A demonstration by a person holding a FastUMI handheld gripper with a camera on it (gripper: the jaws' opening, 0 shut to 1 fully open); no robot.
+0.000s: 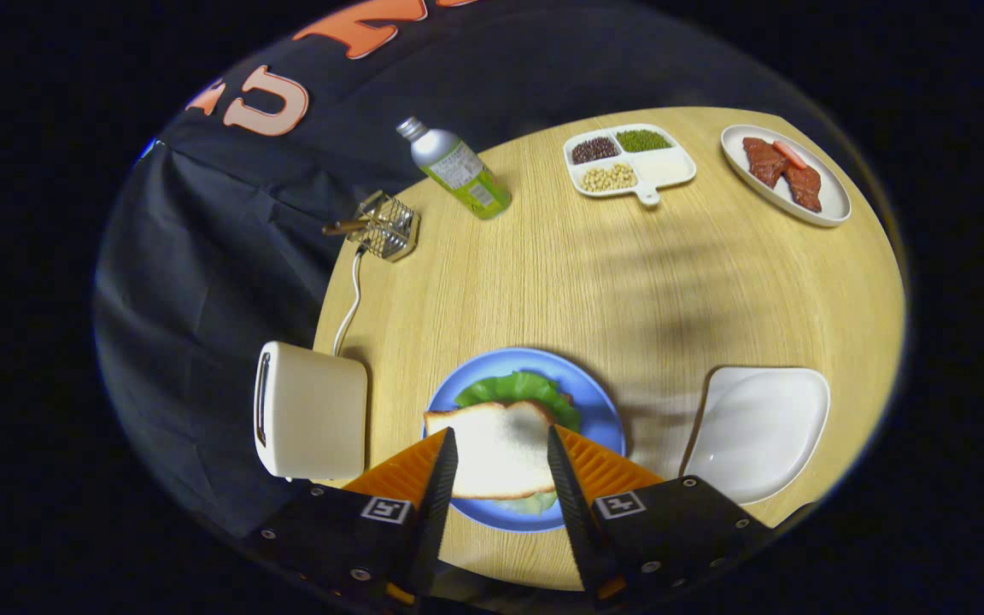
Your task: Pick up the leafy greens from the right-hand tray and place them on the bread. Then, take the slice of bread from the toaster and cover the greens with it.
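A slice of white bread [496, 453] lies flat on top of green lettuce leaves [518, 389] on a blue plate [603, 418]. The greens stick out beyond the slice's far edge and a little at its near edge. My gripper [501, 431] is open, with one finger on each side of the slice, and neither finger presses on it. A cream toaster [313, 410] stands left of the plate at the table's edge; its slot faces away, so its inside is hidden. The white tray [761, 431] to the right of the plate holds nothing.
On the round wooden table [629, 282], a metal bottle [458, 171] with a green label and a small wire basket [385, 226] stand far left. A divided dish of beans [629, 162] and a plate of red meat [787, 175] sit at the far side. The toaster's cord [354, 299] runs toward the basket.
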